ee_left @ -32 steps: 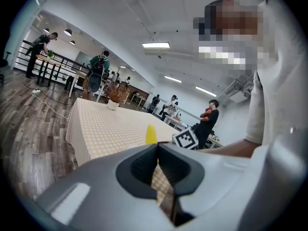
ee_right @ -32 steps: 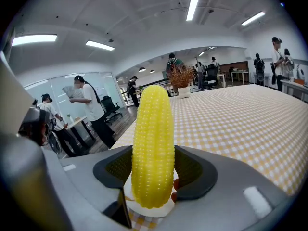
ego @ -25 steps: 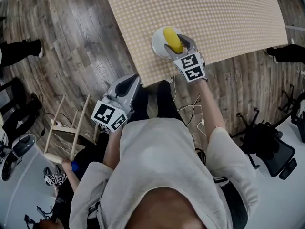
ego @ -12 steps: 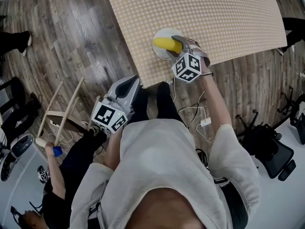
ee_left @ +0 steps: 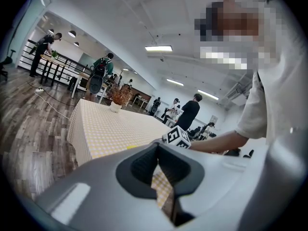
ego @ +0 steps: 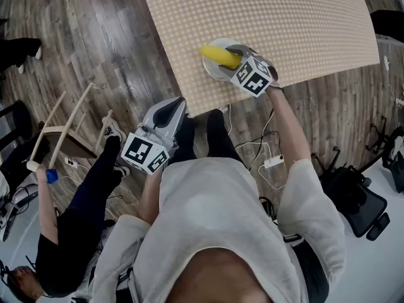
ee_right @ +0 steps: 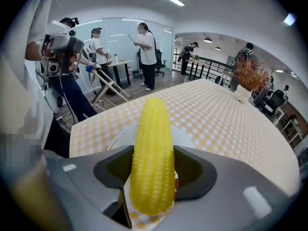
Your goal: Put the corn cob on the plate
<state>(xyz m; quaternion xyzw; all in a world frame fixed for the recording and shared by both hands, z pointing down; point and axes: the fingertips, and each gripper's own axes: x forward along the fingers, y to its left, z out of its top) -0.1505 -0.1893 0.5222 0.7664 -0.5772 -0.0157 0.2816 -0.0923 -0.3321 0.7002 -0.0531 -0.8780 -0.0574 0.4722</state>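
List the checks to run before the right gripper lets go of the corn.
1. Right gripper shut on the corn cob: ok.
2. Corn cob over the plate: ok, though in the head view its tip reaches the plate's left rim.
3. Corn cob resting on the plate: cannot tell.
4. Plate fully on the table, near the edge closest to the person: ok.
5. Left gripper empty and off the table, out of the way: ok.
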